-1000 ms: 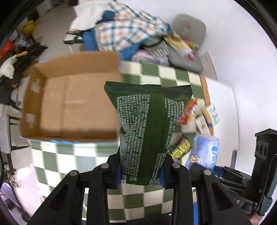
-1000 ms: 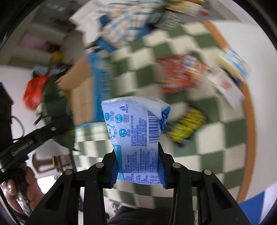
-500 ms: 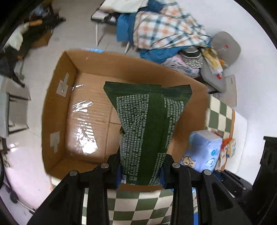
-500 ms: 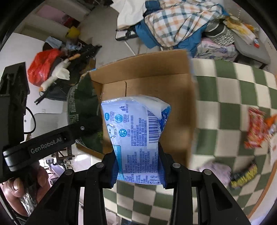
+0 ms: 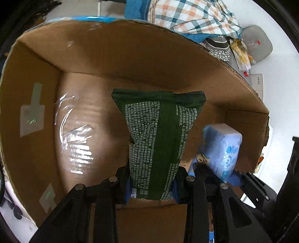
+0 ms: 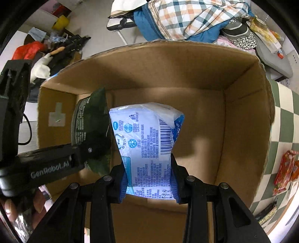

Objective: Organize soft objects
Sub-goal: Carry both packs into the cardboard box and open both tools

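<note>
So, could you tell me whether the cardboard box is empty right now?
Apparently empty: the cardboard box shows bare floor; the green pack and blue pack remain gripped above it.

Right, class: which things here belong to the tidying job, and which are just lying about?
Part of the job:
dark green soft pack in the left gripper
blue-and-white soft pack in the right gripper
open cardboard box

Lying about:
plaid cloth
red snack packet
checkered tablecloth
</note>
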`<move>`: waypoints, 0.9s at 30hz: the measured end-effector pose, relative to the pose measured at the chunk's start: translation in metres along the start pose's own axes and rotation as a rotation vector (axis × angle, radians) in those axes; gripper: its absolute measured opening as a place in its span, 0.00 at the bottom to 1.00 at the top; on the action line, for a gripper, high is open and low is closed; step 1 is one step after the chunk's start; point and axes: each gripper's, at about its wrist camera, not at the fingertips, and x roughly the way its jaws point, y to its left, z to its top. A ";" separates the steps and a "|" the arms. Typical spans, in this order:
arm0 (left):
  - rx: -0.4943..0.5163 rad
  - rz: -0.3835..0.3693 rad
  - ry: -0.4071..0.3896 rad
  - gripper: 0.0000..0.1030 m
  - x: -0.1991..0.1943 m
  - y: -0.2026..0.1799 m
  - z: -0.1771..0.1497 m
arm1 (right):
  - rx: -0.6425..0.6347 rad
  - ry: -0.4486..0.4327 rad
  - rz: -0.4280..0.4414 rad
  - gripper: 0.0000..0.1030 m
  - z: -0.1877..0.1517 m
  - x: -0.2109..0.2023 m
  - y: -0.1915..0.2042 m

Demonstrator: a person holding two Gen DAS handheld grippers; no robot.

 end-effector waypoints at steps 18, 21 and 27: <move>0.048 0.138 -0.138 0.93 -0.047 0.000 -0.026 | -0.047 -0.033 -0.076 0.97 -0.013 -0.013 0.011; 0.065 0.192 -0.187 0.97 -0.058 0.001 -0.045 | -0.051 -0.041 -0.084 1.00 -0.027 -0.025 0.010; 0.076 0.260 -0.250 0.97 -0.070 0.000 -0.084 | -0.069 -0.077 -0.131 1.00 -0.063 -0.049 0.010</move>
